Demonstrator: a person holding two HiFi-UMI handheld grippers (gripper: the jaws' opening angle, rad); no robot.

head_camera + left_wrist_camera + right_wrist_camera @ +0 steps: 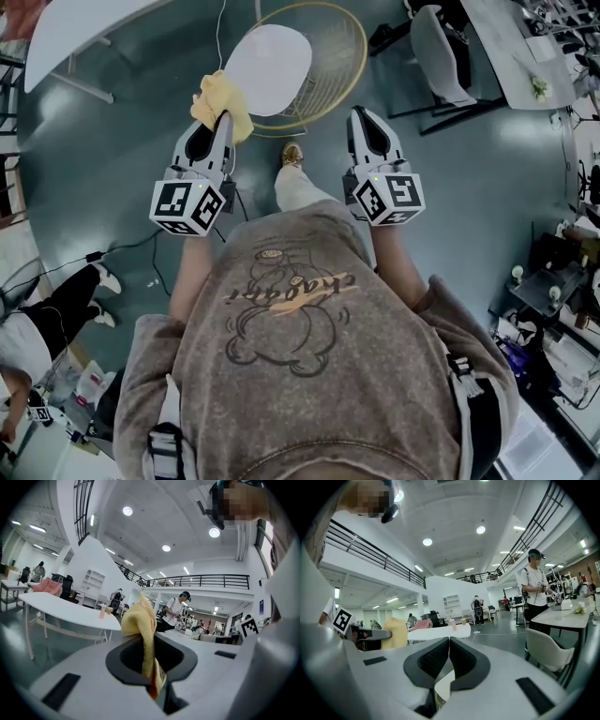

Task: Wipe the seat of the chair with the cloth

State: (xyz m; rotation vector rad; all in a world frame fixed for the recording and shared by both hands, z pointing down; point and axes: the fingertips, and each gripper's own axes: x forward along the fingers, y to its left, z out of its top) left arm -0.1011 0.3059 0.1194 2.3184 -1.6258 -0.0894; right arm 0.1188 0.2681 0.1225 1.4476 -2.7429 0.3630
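1. Head view, nearest you: you held both grippers out in front of your chest, the left gripper [222, 122] and the right gripper [361, 120] well apart, both pointing away from you.
2. Your left gripper's jaws were closed on the yellow cloth [221, 101]. In the left gripper view a fold stood up between the pads and a tail hung below them.
3. Your right gripper's jaws were pressed together at the tips with nothing between them.
4. Your shoe [292, 154] stood on the grey floor [141, 169] between the two grippers.
5. Just beyond lay the chair [337, 56], its gold wire shell around a white seat [272, 66]. The cloth lay over the seat's left edge in that view; whether it touched the seat couldn't be told.
6. Farther off, a white table [84, 33] stood at the upper left, and a pale office chair [439, 52] stood beside a desk [516, 61] at the upper right.
7. The right gripper view showed a person in a white shirt [533, 585] standing far off.
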